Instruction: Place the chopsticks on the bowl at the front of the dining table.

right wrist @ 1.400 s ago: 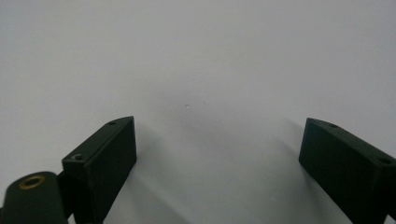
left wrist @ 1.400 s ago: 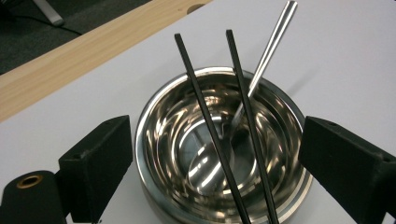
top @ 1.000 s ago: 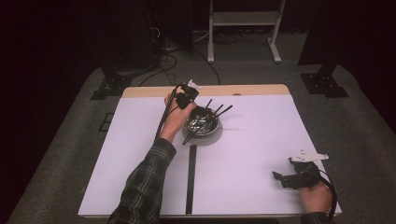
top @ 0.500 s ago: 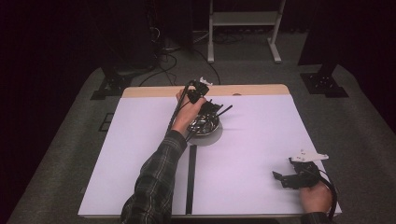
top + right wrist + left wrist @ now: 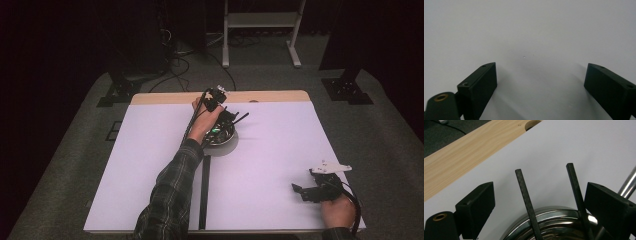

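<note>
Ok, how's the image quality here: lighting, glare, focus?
High view: sheet bright, surroundings dark, bowl small and murky. Left gripper view: sharp sticks, glare on bowl rim. Right gripper view: soft jaw shadows on plain sheet.

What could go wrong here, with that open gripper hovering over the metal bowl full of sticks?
The left gripper has its jaws open around two black sticks leaning out of the steel bowl. Closing might catch both sticks when perhaps one is wanted, or one might slip free. Pulling a stick might also drag or tip the bowl, since the right gripper sits far off over bare table and cannot steady it.
</note>
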`<state>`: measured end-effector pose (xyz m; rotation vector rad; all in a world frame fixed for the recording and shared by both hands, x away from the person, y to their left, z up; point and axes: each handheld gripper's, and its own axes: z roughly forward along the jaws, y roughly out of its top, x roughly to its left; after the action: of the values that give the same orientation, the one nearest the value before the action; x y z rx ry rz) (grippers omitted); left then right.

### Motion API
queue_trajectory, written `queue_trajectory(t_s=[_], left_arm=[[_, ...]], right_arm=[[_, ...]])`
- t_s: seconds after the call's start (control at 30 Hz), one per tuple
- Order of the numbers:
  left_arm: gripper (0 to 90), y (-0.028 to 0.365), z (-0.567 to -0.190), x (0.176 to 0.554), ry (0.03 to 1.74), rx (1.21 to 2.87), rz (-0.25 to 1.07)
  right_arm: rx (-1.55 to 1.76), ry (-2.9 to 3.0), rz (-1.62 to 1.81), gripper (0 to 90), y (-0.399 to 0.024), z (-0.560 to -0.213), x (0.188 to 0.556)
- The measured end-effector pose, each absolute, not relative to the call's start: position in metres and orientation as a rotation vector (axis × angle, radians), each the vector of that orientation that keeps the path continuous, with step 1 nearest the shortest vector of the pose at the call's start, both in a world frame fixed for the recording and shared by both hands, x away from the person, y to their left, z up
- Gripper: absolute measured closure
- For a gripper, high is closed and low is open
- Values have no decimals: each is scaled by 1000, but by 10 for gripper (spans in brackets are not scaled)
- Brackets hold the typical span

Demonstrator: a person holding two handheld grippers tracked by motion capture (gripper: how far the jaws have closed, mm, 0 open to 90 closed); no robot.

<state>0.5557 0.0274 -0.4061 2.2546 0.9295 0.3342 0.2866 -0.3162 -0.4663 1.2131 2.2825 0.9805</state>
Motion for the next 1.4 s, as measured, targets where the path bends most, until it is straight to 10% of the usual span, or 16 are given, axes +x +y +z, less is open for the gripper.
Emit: queue_trajectory(t_s=[1.4], left_arm=[[93, 70, -407, 564, 1031, 2209, 320]], right_arm=[[1213, 2282, 981, 94, -316, -466, 287]])
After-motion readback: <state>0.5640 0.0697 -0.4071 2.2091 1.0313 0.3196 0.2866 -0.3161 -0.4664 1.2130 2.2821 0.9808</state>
